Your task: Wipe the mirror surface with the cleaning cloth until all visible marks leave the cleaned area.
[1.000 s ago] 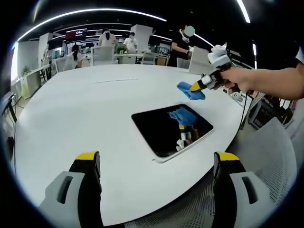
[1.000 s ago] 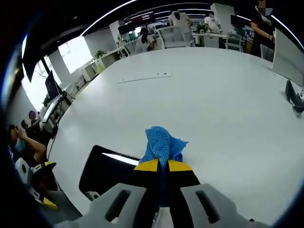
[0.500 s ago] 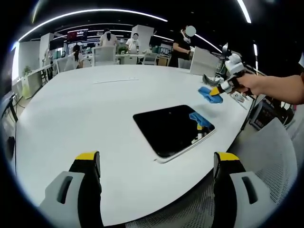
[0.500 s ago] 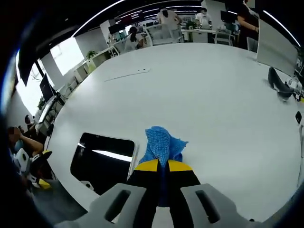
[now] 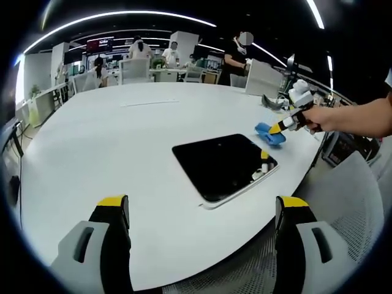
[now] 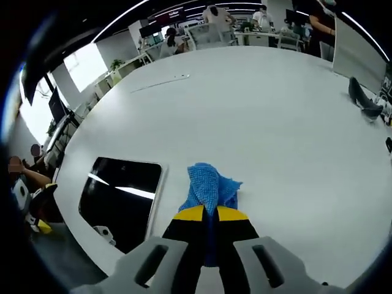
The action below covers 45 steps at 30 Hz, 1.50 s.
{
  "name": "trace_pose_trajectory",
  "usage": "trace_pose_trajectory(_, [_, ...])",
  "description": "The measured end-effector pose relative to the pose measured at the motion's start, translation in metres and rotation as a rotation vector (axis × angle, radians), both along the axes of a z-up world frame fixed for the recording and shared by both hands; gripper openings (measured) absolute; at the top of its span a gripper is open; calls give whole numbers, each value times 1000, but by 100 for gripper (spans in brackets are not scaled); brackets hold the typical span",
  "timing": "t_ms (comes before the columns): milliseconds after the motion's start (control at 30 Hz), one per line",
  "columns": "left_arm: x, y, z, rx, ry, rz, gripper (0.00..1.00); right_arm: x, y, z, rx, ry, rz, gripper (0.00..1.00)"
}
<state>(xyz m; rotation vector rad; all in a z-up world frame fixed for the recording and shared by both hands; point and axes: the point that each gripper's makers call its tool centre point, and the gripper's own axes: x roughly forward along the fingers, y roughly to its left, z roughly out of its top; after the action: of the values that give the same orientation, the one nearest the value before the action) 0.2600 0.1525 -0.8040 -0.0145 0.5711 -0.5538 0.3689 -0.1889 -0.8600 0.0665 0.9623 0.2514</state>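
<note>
Mirror (image 5: pixel 222 165) lies flat near the desk (image 5: pixel 110 147) edge, long axis running along that edge. Right gripper (image 6: pixel 211 214) clenched on the cloth (image 6: pixel 208 184), just off the mirror's (image 6: pixel 119 196) short side; mirror lies to its left. Left gripper (image 5: pixel 199 211) released, hovering well back. Right is nearer; probably sweeps leftward next.

Lighting is bright and even, supplied by long ceiling strips (image 5: pixel 122 13) overhead. The white counter (image 5: pixel 110 147) shows mild glare and only faint shadows. The mirror (image 6: pixel 119 199) reflects one bright streak. A window (image 6: pixel 86 64) is overexposed. Fisheye distortion bends straight lines toward the edges, where detail softens. The centre is sharp.
</note>
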Motion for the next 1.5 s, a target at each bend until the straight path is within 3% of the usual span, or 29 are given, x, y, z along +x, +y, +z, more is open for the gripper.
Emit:
trace_pose_trajectory(167, [1, 2, -1, 6, -2, 12, 99, -4, -4, -13, -19, 19, 20, 1])
trace_pose_trajectory(200, [1, 3, 0, 8, -3, 12, 99, -6, 0, -13, -40, 0, 132, 1])
trace_pose_trajectory(333, [2, 4, -2, 17, 2, 16, 99, -6, -3, -14, -13, -11, 85, 1])
trace_pose_trajectory(533, [2, 6, -1, 20, -3, 24, 99, -6, -2, -12, 7, -27, 85, 2])
trace_pose_trajectory(600, [2, 6, -1, 17, -7, 25, 99, -5, -2, -2, 26, -53, 101, 10])
trace_pose_trajectory(633, [3, 6, -1, 18, -8, 28, 99, 0, -1, 8, 30, -115, 139, 13])
trace_pose_trajectory(700, [4, 7, 1, 16, -15, 36, 99, -1, -4, 21, 38, -152, 182, 20])
trace_pose_trajectory(767, [4, 9, 2, 17, -20, 43, 99, -5, -10, 29, 53, -166, 186, 32])
trace_pose_trajectory(833, [5, 10, 2, 24, -22, 47, 99, -8, -8, 39, 76, -227, 249, 44])
trace_pose_trajectory(867, [5, 11, 2, 26, -24, 51, 99, -16, -14, 41, 69, -224, 233, 49])
trace_pose_trajectory(967, [5, 11, 2, 20, -18, 50, 99, -29, -10, 52, 65, -318, 349, 64])
trace_pose_trajectory(1033, [5, 10, 2, 11, -16, 47, 99, -44, -17, 53, 40, -335, 376, 77])
trace_pose_trajectory(1133, [3, 7, 1, 9, -7, 35, 99, -60, -27, 53, 76, -354, 356, 91])
trace_pose_trajectory(1200, [3, 6, 1, 7, -6, 31, 99, -69, -35, 52, 78, -356, 336, 98])
trace_pose_trajectory(1333, [4, 8, 3, -2, -9, 49, 99, -84, -41, 48, 32, -348, 356, 98])
trace_pose_trajectory(1500, [5, 11, 3, 1, -10, 68, 99, -85, -40, 47, 92, -365, 339, 98])
